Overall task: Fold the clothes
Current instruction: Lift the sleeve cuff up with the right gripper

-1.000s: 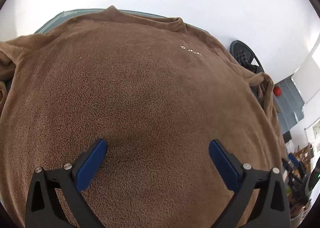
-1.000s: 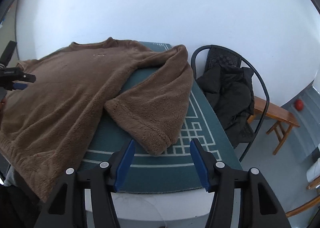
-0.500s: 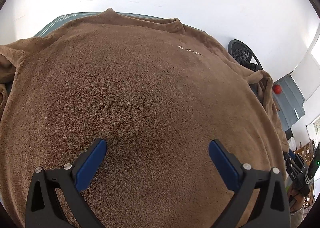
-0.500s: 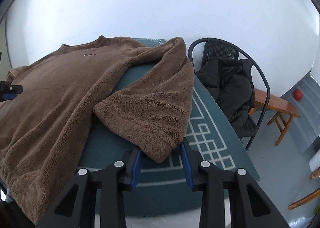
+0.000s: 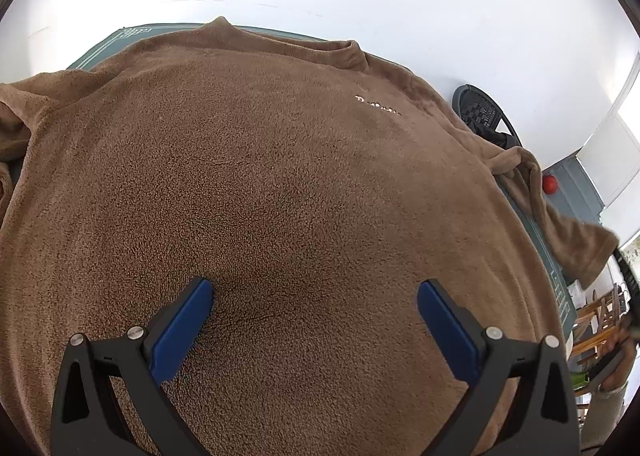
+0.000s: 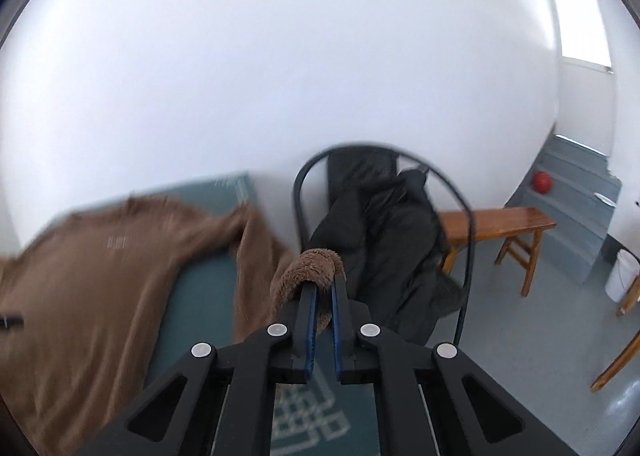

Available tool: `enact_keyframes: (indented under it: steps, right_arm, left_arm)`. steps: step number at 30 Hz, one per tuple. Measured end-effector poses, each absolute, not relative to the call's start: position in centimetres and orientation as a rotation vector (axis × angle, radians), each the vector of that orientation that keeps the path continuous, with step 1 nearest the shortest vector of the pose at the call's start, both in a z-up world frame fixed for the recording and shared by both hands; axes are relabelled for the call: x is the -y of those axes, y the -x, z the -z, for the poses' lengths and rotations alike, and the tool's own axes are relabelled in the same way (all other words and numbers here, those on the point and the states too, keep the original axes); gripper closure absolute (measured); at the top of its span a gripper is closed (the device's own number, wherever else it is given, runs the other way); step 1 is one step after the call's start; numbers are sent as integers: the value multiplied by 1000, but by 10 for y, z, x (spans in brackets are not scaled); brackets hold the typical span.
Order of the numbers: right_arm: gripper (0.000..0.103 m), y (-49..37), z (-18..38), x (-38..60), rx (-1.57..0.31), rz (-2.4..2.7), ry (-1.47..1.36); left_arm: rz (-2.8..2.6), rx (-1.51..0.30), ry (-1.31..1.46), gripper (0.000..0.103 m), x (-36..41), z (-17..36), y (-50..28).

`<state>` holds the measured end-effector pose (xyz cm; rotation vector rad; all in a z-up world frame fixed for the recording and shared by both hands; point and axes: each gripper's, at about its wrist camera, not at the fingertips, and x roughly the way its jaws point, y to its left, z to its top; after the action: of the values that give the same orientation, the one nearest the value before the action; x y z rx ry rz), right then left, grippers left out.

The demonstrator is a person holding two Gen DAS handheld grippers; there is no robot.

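A brown fleece sweater [image 5: 280, 184] lies spread front-up on a green-covered table [image 5: 120, 40], with small white lettering on the chest. My left gripper [image 5: 314, 292] is open, its blue pads [image 5: 184, 324] resting low on the sweater's body. My right gripper [image 6: 323, 288] is shut on the cuff of the sweater's right sleeve [image 6: 308, 268] and holds it lifted above the green table cover [image 6: 200, 296]. The sleeve [image 6: 260, 256] trails back to the sweater body [image 6: 88, 288], blurred by motion. The lifted sleeve also shows at the right in the left wrist view [image 5: 572, 240].
A black metal chair [image 6: 400, 240] with a dark jacket stands just right of the table. Behind it are a wooden bench [image 6: 496, 222], grey steps with a red ball [image 6: 543, 181] and a white bucket [image 6: 622, 274]. A white wall runs behind the table.
My right gripper closed on the sleeve cuff and lifted it off the table, tilting upward. My left gripper stayed open on the sweater body.
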<state>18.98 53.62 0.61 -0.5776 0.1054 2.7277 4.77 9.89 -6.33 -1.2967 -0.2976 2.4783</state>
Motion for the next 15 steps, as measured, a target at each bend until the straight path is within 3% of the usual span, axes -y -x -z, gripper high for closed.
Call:
enact_keyframes:
  steps: [9, 15]
  right_arm:
    - [96, -173, -73, -572, -289, -2750, 332]
    - [100, -160, -149, -575, -289, -2786, 109]
  left_arm:
    - [-2473, 312, 1290, 1, -97, 63, -48]
    - [-2433, 423, 1250, 1, -84, 65, -47]
